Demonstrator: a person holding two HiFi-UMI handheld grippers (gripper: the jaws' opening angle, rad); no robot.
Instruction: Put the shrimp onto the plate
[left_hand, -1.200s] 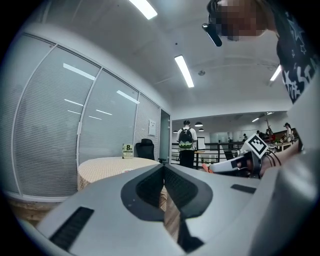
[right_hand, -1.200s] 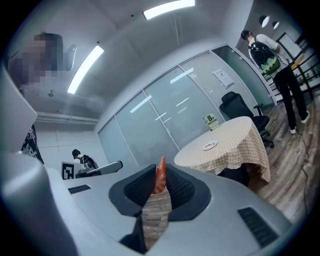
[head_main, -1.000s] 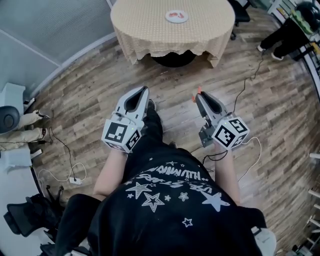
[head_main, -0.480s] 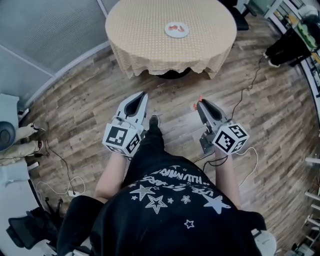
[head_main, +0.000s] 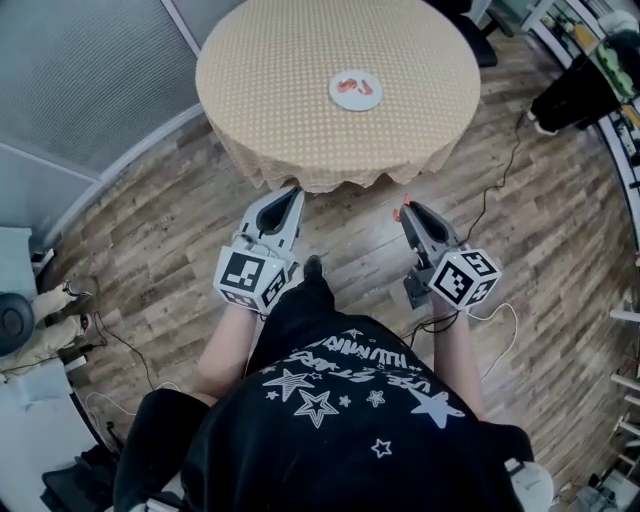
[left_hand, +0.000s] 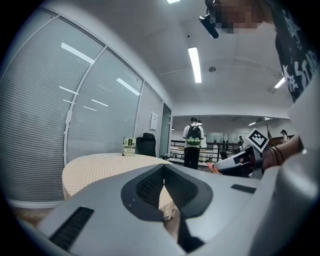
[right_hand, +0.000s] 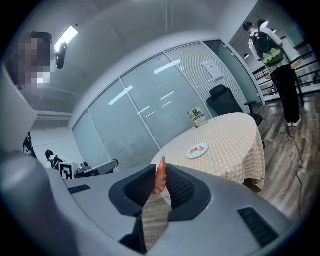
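**Q:** What were the tongs doing nearest the camera?

**A:** The right tongs (right_hand: 159, 181) were clamped on a single shrimp (right_hand: 160, 177), which stood upright with its tail poking above the tips. It was probably pinched that way so it would not slip in transit. The left tongs (left_hand: 164, 169) were closed on nothing and held level alongside, apparently just along for the walk.

**Q:** And where was that shrimp relative to its target?

**A:** It was over the wooden floor (head_main: 350, 225), just short of the edge of the round desk (head_main: 270, 90). The white plate (head_main: 336, 100) sat well beyond it, towards the desk's far side. The plate already carried orange pieces (head_main: 357, 87), most likely other shrimp.

**Q:** What had changed over the last second?

**A:** The desk had drawn closer. It had been well ahead of both tongs, and now its cloth hem lay just in front of their tips. Both grips looked unchanged.
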